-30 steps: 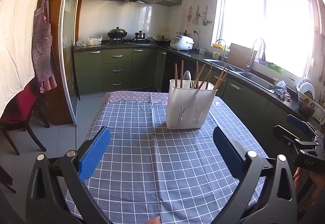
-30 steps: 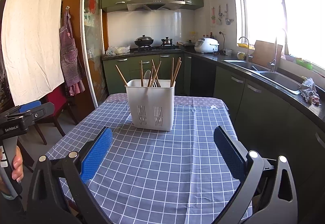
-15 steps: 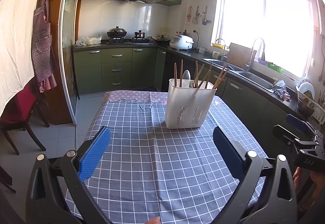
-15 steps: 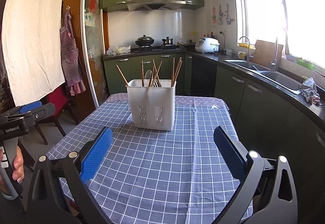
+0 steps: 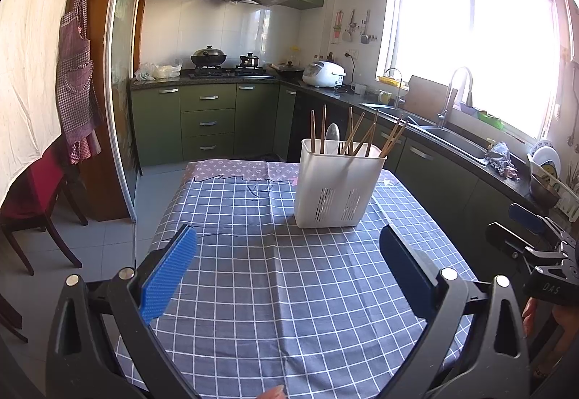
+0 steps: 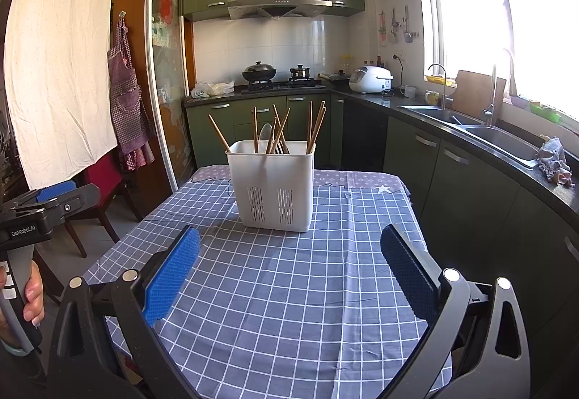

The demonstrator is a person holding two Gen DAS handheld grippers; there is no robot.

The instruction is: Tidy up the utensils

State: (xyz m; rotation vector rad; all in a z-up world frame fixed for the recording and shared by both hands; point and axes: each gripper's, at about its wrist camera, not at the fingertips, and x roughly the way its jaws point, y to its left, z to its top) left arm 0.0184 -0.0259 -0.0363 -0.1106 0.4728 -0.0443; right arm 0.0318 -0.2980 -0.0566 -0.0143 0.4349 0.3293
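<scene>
white plastic utensil holder (image 5: 338, 183) stands upright toward the far end of the checked desk (image 5: 275, 290), with wooden chopsticks (image 6: 278, 131) and a spoon (image 5: 332, 135) poking out. both the left tongs (image 5: 287, 272) and right tongs (image 6: 289, 270) hang spread wide and empty, well short of it, so the next reach should probably single out one chopstick from above and pinch near its top. since a second ago almost nothing has shifted; the holder only sits a touch nearer in both views.

Green cabinets (image 5: 208, 122) line white tiled walls; bright window (image 5: 474, 48) above the sink (image 6: 499, 138); grey tiled floor (image 5: 108, 236).
</scene>
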